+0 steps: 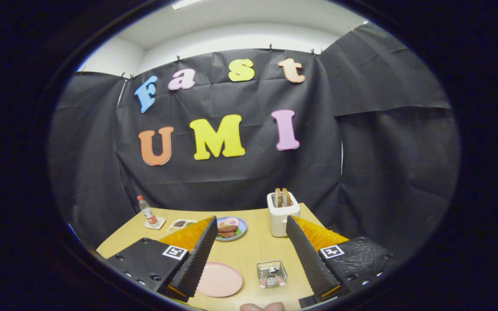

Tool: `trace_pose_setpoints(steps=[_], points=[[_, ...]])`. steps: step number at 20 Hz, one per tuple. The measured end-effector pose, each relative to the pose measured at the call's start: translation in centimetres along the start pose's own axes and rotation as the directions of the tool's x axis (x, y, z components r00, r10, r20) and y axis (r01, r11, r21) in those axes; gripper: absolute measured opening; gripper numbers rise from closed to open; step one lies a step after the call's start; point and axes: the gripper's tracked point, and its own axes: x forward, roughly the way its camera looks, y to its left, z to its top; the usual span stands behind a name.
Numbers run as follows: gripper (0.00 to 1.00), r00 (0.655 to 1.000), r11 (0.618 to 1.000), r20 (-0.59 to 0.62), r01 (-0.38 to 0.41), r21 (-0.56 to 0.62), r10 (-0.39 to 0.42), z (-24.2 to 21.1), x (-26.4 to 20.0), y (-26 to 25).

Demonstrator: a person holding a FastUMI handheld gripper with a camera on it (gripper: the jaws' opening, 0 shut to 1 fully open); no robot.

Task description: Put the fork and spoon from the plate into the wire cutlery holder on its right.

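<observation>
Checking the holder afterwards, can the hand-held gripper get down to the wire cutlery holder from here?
Probably yes: the hand-held gripper is open, and the wire cutlery holder sits between its fingers on bare table.

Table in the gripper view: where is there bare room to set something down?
Bare wood lies between the open gripper fingers, from the pink plate and wire cutlery holder up to the food plate and toaster. The bottle corner is crowded.
</observation>
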Motion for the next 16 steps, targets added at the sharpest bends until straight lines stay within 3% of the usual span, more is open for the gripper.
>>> trace_pose_setpoints(steps=[16], points=[[0.95, 0.999, 0.999, 0.041, -0.011, -0.044, 0.013, 1.0, -0.3, 0.8]])
